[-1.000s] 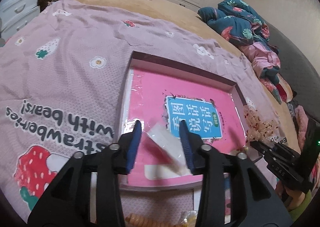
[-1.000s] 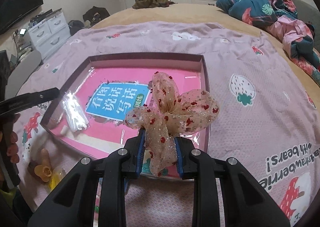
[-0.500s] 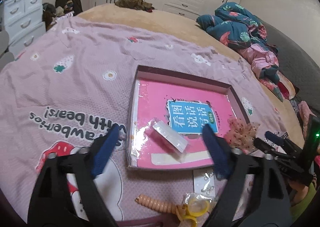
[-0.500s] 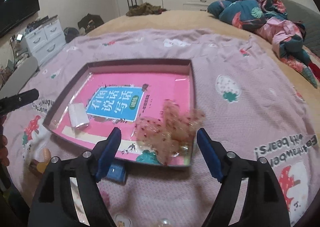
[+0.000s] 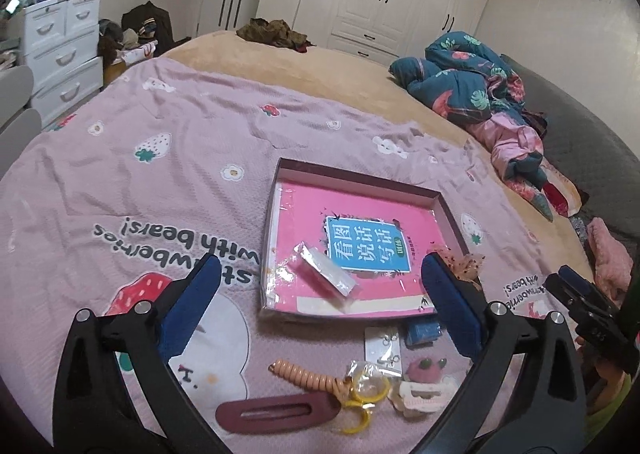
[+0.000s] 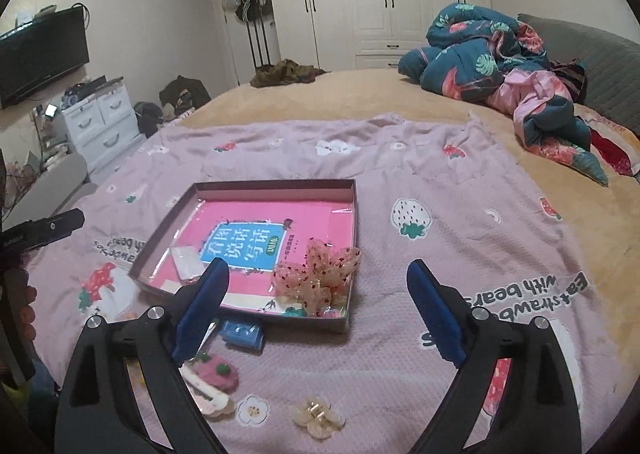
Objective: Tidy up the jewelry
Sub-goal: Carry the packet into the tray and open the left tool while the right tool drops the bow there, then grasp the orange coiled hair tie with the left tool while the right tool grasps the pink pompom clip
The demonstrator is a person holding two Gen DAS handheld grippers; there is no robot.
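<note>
Two pieces dropped in tray, both claws empty; next pick pending.
Bow [image 6: 318,274] in tray [image 6: 352,214] at near right corner; packet [image 5: 326,278] lying at near left; left gripper [image 5: 320,306] and right gripper [image 6: 316,318] spread wide, jaws just been opening, nothing between them; loose on blanket [image 5: 160,182] just short of tray: coil tie [image 5: 304,374], maroon clip [image 5: 276,412], earring card [image 5: 382,346], blue box [image 6: 242,332]; probably next: drop onto one loose piece, close, carry to tray.

Left hand-held gripper [image 5: 320,294] and right hand-held gripper [image 6: 318,300] have just been opening, nothing between their jaws.
</note>
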